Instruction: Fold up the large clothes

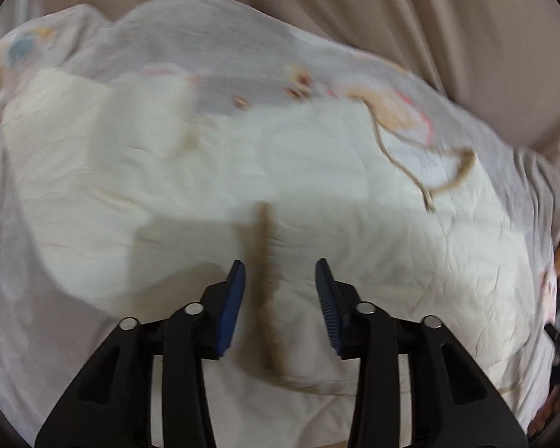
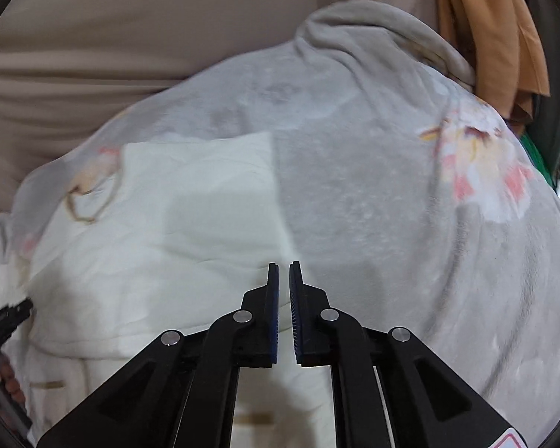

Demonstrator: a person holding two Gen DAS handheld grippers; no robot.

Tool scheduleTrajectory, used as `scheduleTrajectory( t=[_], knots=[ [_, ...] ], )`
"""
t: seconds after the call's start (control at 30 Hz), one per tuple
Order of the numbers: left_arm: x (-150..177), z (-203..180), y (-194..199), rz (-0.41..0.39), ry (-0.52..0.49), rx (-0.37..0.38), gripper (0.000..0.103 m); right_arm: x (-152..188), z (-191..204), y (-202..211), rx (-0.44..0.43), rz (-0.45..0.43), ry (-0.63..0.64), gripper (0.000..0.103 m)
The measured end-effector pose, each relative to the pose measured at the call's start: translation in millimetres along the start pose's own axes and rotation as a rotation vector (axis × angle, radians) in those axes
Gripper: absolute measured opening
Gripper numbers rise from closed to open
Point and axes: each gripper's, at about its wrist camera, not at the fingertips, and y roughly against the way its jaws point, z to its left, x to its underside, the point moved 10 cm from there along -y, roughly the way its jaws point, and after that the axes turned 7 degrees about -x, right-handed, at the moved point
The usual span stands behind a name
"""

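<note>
A large cream-white garment (image 1: 317,194) lies spread on a grey floral blanket (image 1: 212,56). A brown drawstring (image 1: 429,171) curls at its far right, and a brown strip (image 1: 265,261) runs between my left fingers. My left gripper (image 1: 280,272) is open and empty just above the garment. In the right wrist view the garment (image 2: 190,231) fills the left half, its right edge running up from my fingertips, with the drawstring (image 2: 89,201) at far left. My right gripper (image 2: 284,272) is nearly shut with a thin gap, empty, over the garment's edge. The left gripper's tip (image 2: 7,317) shows at the left edge.
Beige fabric (image 1: 429,18) lies in folds behind the blanket. An orange cloth (image 2: 489,37) hangs at the upper right of the right wrist view, with green and dark items (image 2: 541,156) beside it. The blanket (image 2: 410,205) has a pink flower print (image 2: 481,171).
</note>
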Motion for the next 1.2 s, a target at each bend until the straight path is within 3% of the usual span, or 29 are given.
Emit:
scheduleTrajectory(
  t=[0.07, 0.13, 0.33, 0.43, 0.53, 0.63, 0.77, 0.87, 0.97, 1.03, 1.1, 1.2],
  knots=[
    [-15.1, 39.7, 13.9, -0.052, 0.079, -0.052, 0.062, 6.7, 32.7, 8.5, -0.059, 0.012, 0.054, 0.010],
    [-31.8, 91.8, 23.1, -0.090, 0.173, -0.112, 0.067, 19.4, 72.8, 16.2, -0.116, 0.032, 0.126, 0.010],
    [-61.6, 241.6, 1.7, -0.085, 0.485, -0.216, 0.069, 78.6, 173.5, 16.8, -0.227, 0.134, 0.279, 0.017],
    [-65.8, 288.3, -24.5, -0.044, 0.604, -0.219, 0.069, 108.4, 205.4, 13.0, -0.263, 0.194, 0.327, 0.021],
    [-61.0, 310.7, -56.0, 0.015, 0.721, -0.179, 0.069, 130.4, 227.7, 13.1, -0.271, 0.234, 0.376, 0.026],
    [-65.4, 314.1, -63.8, -0.015, 0.742, -0.170, 0.065, 143.0, 240.0, 13.8, -0.260, 0.249, 0.421, 0.032],
    [-84.4, 295.3, -60.8, -0.027, 0.685, -0.102, 0.008, 148.6, 243.1, 14.7, -0.252, 0.260, 0.418, 0.034],
    [-110.9, 269.4, -28.3, -0.120, 0.595, -0.065, 0.005, 147.7, 240.1, 15.0, -0.249, 0.257, 0.399, 0.034],
    [-149.7, 203.3, 27.2, -0.244, 0.397, -0.009, 0.004, 144.0, 237.6, 18.3, -0.255, 0.241, 0.395, 0.034],
    [-164.6, 136.3, 66.7, -0.308, 0.250, 0.067, 0.004, 141.5, 236.4, 21.0, -0.264, 0.228, 0.386, 0.034],
    [-159.8, 62.5, 97.5, -0.333, 0.096, 0.146, 0.005, 138.3, 233.2, 24.5, -0.269, 0.212, 0.371, 0.034],
    [-110.2, -57.7, 117.6, -0.297, -0.144, 0.253, 0.006, 135.8, 223.3, 30.6, -0.274, 0.196, 0.343, 0.034]
  ],
)
